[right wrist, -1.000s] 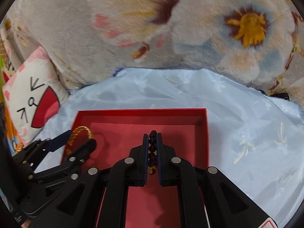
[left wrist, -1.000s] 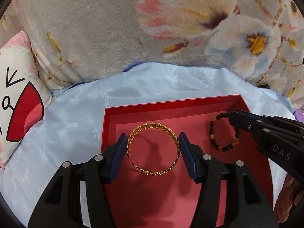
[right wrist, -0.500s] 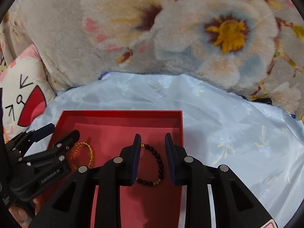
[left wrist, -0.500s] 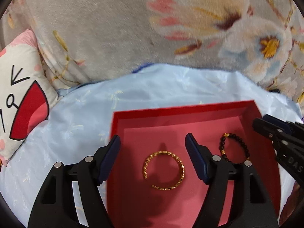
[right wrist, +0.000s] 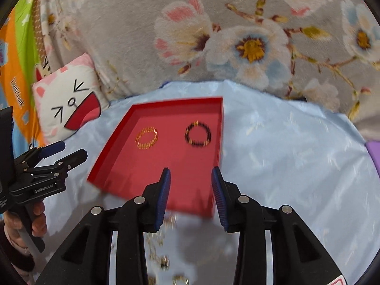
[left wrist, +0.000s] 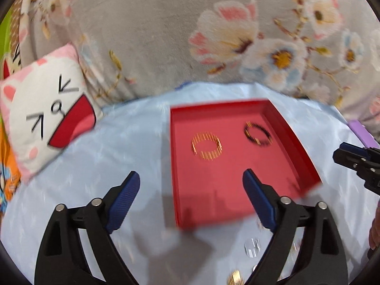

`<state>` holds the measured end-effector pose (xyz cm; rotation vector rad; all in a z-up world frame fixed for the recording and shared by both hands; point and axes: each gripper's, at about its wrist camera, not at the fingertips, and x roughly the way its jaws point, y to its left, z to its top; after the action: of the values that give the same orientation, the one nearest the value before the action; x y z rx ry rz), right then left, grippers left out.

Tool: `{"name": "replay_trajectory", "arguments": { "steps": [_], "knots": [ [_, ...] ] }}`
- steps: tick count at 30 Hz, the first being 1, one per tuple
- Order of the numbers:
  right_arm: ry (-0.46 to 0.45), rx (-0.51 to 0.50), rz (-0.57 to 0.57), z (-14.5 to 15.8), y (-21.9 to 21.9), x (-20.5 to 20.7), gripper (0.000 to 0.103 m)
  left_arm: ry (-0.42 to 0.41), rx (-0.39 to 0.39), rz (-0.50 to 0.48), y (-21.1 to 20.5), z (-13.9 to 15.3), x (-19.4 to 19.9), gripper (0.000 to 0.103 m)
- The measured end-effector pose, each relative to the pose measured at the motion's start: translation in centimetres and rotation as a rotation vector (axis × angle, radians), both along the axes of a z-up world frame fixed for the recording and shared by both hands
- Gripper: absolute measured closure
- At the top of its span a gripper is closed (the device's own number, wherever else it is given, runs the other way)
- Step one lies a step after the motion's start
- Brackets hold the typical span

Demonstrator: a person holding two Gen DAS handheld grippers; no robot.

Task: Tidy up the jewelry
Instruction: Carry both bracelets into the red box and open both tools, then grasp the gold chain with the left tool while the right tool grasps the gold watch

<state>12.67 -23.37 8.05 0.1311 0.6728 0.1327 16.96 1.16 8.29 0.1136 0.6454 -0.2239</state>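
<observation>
Nearest the cameras are the two grippers. The left gripper (left wrist: 191,175) has its jaws spread wide, having just been opening, with nothing between its blue pads; it hangs over the pale blue cloth (left wrist: 114,156) and the near left edge of the tray. The right gripper (right wrist: 191,175) stands partly open, its jaws also having just been opening, and nothing is caught between them; it hangs over the near edge of the tray. Both are released and touch nothing. A hand (right wrist: 35,216) holds the left gripper's handle in the right wrist view.

Below the right gripper, on the cloth, lie a few small gold-coloured pieces (right wrist: 163,261), too blurred to count or name.

Next comes one red tray (right wrist: 99,163) resting on the cloth. Two bracelets lie flat on its floor, apart from each other: one gold bracelet (left wrist: 206,146) toward the left and one black beaded bracelet (left wrist: 258,135) toward the right.

Farther off sit one cat-face pillow (left wrist: 45,109) at the left and a grey floral blanket (left wrist: 154,35) behind everything.
</observation>
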Motion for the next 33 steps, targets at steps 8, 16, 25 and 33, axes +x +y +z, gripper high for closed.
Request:
{"name": "replay_trajectory", "arguments": {
  "steps": [8,16,25,33],
  "knots": [
    [0.066,0.006,-0.034,-4.5,0.3,-6.9,0.066,0.162,-0.037,-0.038,0.5,-6.3,-6.5,0.017],
    [0.103,0.032,-0.015,-7.3,1.6,-9.5,0.065,0.147,0.012,-0.023,0.3,-9.1,-9.6,0.018],
    [0.147,0.057,0.070,-9.2,5.2,-9.8,0.065,0.151,-0.014,-0.004,1.0,-9.4,-9.6,0.018],
    [0.228,0.188,0.071,-9.8,5.5,-9.8,0.065,0.159,-0.026,-0.002,1.1,-9.5,-9.5,0.018]
  ]
}}
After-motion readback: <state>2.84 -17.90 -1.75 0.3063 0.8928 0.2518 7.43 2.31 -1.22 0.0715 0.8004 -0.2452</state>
